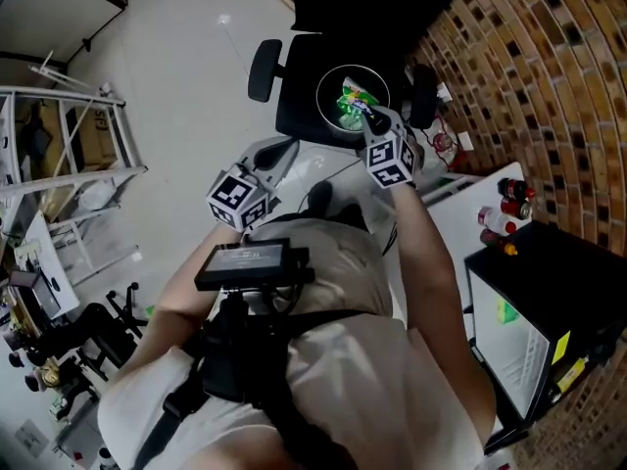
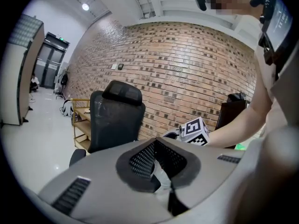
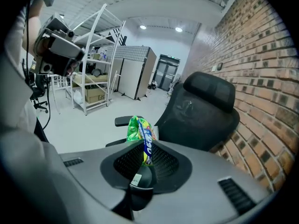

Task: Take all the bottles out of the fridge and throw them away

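Closest in, at the lower middle of the left gripper view, the left gripper (image 2: 161, 174) has its jaws drawn near each other. Something pale shows in the narrow gap, and I can't say what it is or whether it is held. Next to it the right gripper (image 3: 144, 161) is pinching a green bottle (image 3: 140, 133) by its cap end. The dark cap sits back toward the camera and the labelled body sticks out ahead of the pads. From overhead the bottle hangs at the upper middle of the frame, over the mouth of a round bin (image 1: 317, 96), with a black office chair (image 1: 294, 101) behind it. The bottle looks like thin, light plastic. I'd expect the body to dent and the glossy label to slip, so the stiffer neck seems the right place to hold it. Far off at the lower right, an open black fridge (image 1: 568, 282) has a few red bottles (image 1: 505, 213) standing beside it.
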